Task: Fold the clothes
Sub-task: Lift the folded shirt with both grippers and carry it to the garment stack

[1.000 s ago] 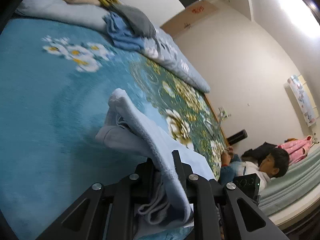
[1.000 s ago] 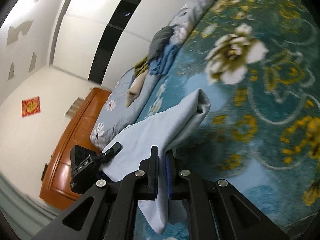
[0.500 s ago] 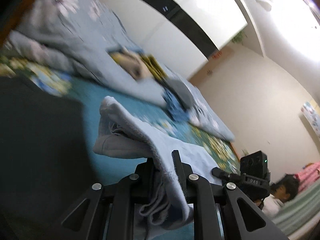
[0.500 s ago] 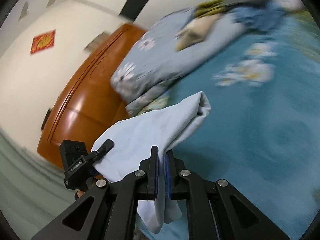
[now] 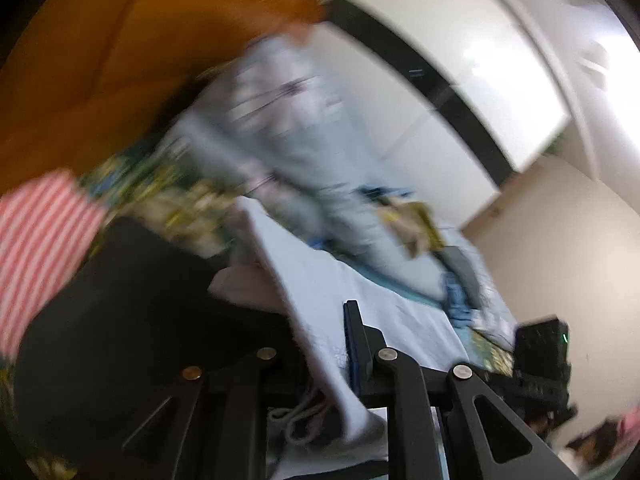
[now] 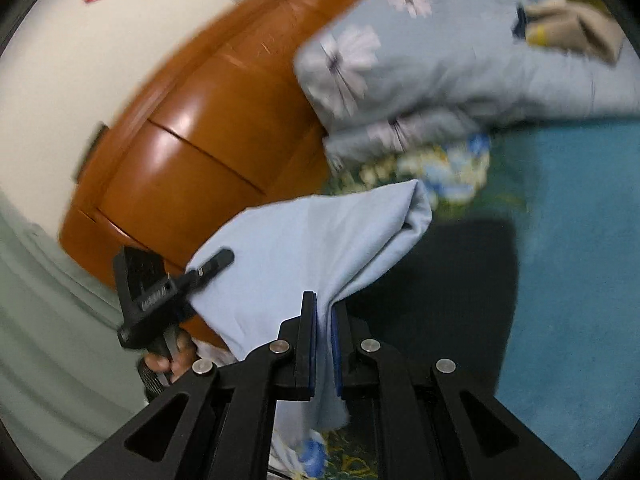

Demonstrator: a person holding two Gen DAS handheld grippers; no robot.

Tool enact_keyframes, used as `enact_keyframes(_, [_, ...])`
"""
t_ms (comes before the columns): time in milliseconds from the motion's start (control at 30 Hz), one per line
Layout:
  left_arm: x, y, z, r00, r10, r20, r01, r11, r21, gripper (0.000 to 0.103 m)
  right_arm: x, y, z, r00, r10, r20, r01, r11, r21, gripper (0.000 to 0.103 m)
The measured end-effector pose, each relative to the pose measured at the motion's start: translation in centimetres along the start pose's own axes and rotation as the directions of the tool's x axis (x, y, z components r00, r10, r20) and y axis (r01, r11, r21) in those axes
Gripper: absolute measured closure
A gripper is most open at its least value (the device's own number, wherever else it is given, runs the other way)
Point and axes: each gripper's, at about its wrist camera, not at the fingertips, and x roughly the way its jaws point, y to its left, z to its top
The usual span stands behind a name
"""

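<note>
two grippers clamp one pale blue garment point(image 6: 320, 240): the right gripper point(image 6: 324, 344) pinches a fold of it, and the left gripper point(image 5: 320, 344) grips its thicker corded edge. the garment hangs between them above a black cloth point(image 6: 440, 280), the wooden headboard point(image 6: 180, 152) beyond.

Bare teal blanket point(image 6: 580, 280) right; headboard point(image 6: 192, 152) and quilt point(image 6: 440, 64) block ahead.

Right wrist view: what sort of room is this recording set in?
Most likely a home bedroom: a glossy wooden headboard, a floral quilt piled against it, and a teal flowered bedspread serving as the folding surface.
</note>
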Motion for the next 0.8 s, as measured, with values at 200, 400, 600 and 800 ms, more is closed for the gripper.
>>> enact_keyframes(200, [2.5, 5.0, -1.9, 1.0, 0.012, -0.024, -0.016, 0.991, -0.136, 0.08, 3.1, -5.4, -2.8, 0.997, -0.034, -0.074, 0.042, 0.994, 0.104, 0.096])
enact_keyframes(400, [0.8, 4.1, -1.6, 0.991, 0.132, -0.014, -0.133, 0.985, -0.106, 0.062, 2.4, -5.1, -3.2, 0.995, -0.077, -0.056, 0.08, 0.995, 0.058, 0.095])
enact_keyframes(600, [-4.0, -1.3, -1.5, 0.925, 0.349, 0.147, -0.355, 0.935, 0.018, 0.05, 0.4, -0.7, -3.2, 0.982, -0.185, 0.037, 0.189, 0.973, -0.131, 0.095])
enact_keyframes(800, [-1.4, -6.7, -3.2, 0.939, 0.308, 0.156, -0.338, 0.912, 0.233, 0.044, 2.1, 4.2, -3.1, 0.985, -0.172, 0.021, 0.171, 0.95, -0.26, 0.095])
